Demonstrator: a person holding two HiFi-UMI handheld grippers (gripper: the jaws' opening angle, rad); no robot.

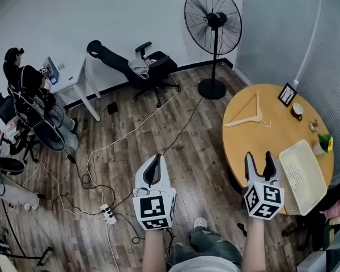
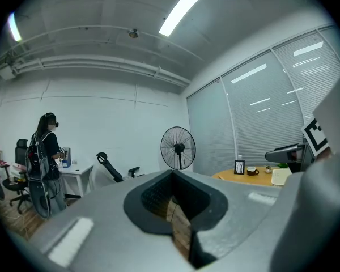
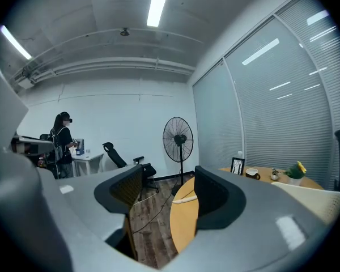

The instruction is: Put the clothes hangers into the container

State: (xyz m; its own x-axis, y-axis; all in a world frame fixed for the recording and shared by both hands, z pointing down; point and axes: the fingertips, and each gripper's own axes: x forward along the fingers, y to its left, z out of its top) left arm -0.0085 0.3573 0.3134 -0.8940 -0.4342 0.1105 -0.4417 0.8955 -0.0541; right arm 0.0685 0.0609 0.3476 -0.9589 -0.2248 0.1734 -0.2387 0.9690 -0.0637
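Right gripper (image 1: pixel 258 155) fingers (image 1: pixel 249 166) apart, pale wooden hanger (image 1: pixel 243 121) on table (image 1: pixel 255 146)

Bright ceiling tube lights (image 3: pixel 157 3), sharp pics, fisheye edges dark.

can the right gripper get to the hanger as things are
Probably yes. The right gripper is open and empty at the near edge of the table, and the hanger lies flat on bare tabletop ahead of it with nothing between. The basket sits off to its right.
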